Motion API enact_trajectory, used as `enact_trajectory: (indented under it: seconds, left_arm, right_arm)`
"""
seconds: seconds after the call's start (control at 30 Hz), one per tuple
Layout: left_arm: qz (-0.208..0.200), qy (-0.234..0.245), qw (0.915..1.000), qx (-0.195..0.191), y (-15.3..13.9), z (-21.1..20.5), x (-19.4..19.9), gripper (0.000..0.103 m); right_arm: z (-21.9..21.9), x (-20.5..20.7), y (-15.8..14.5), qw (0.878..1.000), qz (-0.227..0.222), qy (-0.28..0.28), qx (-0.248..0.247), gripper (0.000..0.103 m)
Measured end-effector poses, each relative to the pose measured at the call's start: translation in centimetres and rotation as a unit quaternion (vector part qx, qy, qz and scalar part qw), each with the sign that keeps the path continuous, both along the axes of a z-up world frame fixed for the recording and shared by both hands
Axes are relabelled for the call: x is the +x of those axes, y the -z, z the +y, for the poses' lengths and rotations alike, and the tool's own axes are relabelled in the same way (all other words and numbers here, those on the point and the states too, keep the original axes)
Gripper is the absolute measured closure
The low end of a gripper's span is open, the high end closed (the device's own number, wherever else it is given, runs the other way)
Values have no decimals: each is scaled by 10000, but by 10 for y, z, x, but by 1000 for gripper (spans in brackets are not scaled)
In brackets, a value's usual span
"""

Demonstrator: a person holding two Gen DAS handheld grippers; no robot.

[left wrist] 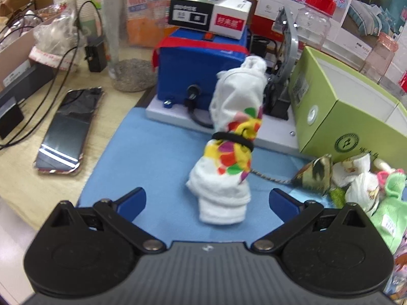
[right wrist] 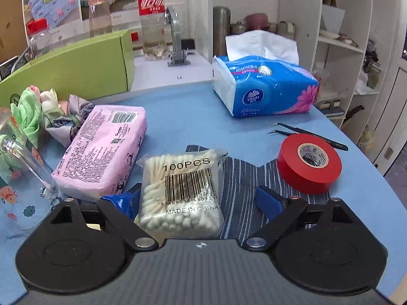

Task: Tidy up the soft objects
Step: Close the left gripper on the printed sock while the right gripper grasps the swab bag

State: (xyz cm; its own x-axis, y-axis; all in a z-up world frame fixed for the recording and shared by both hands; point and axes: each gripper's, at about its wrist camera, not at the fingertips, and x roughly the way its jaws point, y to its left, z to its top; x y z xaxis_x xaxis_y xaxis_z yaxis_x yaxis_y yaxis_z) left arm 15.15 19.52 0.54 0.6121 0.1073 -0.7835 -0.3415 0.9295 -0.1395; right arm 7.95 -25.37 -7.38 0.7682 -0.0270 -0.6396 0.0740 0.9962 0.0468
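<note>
Left gripper (left wrist: 207, 204) open, jaws wide apart, nothing held; towel bundle (left wrist: 229, 152) just ahead, between the blue fingertips (left wrist: 132, 203) but not touched. Right gripper (right wrist: 198, 203) open too, jaws spread either side of cotton swab bag (right wrist: 182, 193), left pad near or maybe touching the bag, can't tell; no grip.

Risks, judged from here:
- Bundle long and floppy, tied only at mid w/ black hair band (left wrist: 232, 138). Closing on near white end prob lifts that end only; far end droops and could drag into blue box (left wrist: 203, 71) or its cable.
- Cord (left wrist: 269, 176) runs from bundle base toward small pouch (left wrist: 315, 172); unclear if attached. If so, a lift pulls the pouch along.
- Swab bag slick plastic, lying on striped cloth (right wrist: 244, 183); pinch could slip or catch cloth too.
- Red tape roll (right wrist: 309, 162) and tweezers (right wrist: 310, 133) near right side, could get knocked on a sweep.
- Clear glass (right wrist: 28, 165) near left jaw of right gripper, tip hazard.

Look of things: bundle = white terry towel rolled lengthwise w/ bright multicolour patch around the waist, lying on blue mat (left wrist: 152, 152) of bench, centre, pointing away. Farther: pink wipes pack (right wrist: 101, 150), green cloth (right wrist: 28, 117) and knotted fabrics at left by green box (right wrist: 76, 71), blue tissue pack (right wrist: 264, 86) at far right.
</note>
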Motion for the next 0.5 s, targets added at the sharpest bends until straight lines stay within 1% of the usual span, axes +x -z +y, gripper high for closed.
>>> enact_trajectory:
  seconds: [0.07, 0.13, 0.23, 0.3, 0.37, 0.4, 0.43, 0.5]
  left_arm:
    - [-21, 49, 10000, 36, -1, -3, 12, 1]
    - [-53, 75, 9999, 131, -1, -6, 24, 1]
    - [110, 11, 9995, 288, 9, -4, 42, 1]
    - [267, -8, 9992, 291, 18, 0, 52, 1]
    - [361, -52, 9990, 259, 26, 4, 57, 1]
    - [329, -67, 9986, 406, 26, 3, 57, 1]
    - [370, -56, 9985, 396, 27, 4, 58, 1]
    - [300, -39, 9989, 364, 26, 5, 57, 1]
  right_arm:
    - [2, -3, 2, 9999, -139, 48, -35, 22]
    - [2, 0, 0, 9999, -104, 24, -29, 22]
    - [4, 3, 1, 9999, -128, -3, -32, 22]
    - [5, 4, 1, 9999, -131, -15, -39, 22]
    - [5, 5, 2, 9999, -130, -37, -32, 22]
    - [5, 5, 2, 9999, -130, -48, -26, 22]
    - [4, 6, 3, 9999, -131, -60, -17, 22]
    - [4, 7, 3, 9999, -134, -82, -8, 22]
